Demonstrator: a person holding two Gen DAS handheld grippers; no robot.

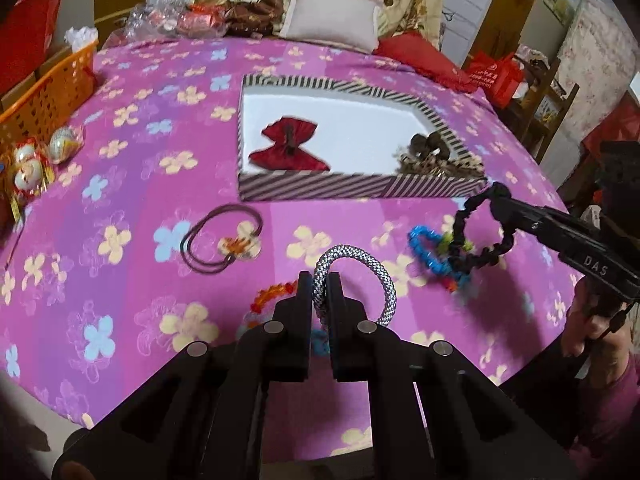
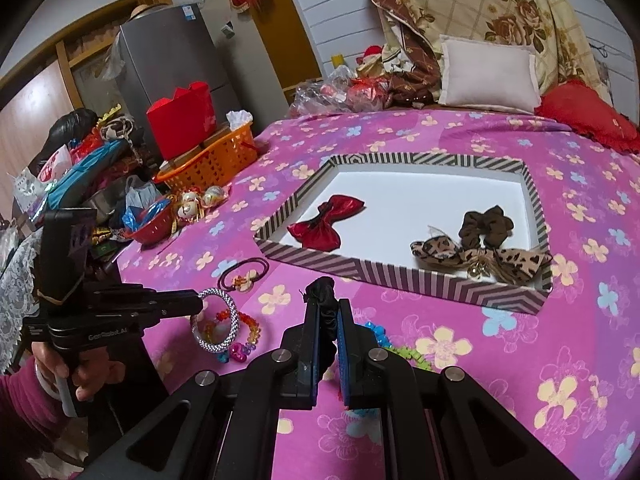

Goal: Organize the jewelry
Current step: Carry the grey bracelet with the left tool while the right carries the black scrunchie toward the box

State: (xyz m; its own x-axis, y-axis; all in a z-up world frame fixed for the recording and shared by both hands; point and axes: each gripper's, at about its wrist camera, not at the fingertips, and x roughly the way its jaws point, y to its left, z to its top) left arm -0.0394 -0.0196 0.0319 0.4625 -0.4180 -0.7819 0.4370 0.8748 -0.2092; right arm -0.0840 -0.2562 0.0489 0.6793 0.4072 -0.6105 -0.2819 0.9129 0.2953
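A striped tray [image 1: 352, 189] [image 2: 400, 276] lies on the pink flowered bedspread. It holds a red bow [image 1: 290, 145] [image 2: 328, 222], a brown scrunchie [image 2: 486, 226] and a leopard bow [image 2: 480, 258]. My left gripper [image 1: 319, 292] [image 2: 200, 304] is shut on a silver-and-black braided bracelet [image 1: 360, 276] [image 2: 228, 322], held just above the spread. My right gripper [image 2: 328, 312] [image 1: 500, 196] is shut on a black ruffled hair band [image 1: 480, 232] [image 2: 326, 300], lifted near the tray's front right corner. A brown hair tie with a flower charm [image 1: 224, 242] [image 2: 244, 274] lies in front of the tray.
A blue and green beaded band [image 1: 434, 252] and an orange beaded bracelet [image 1: 272, 294] [image 2: 232, 320] lie on the spread near the grippers. An orange basket [image 1: 48, 92] [image 2: 212, 158] and small ornaments [image 1: 40, 160] stand at the left edge. Pillows [image 1: 332, 20] lie behind the tray.
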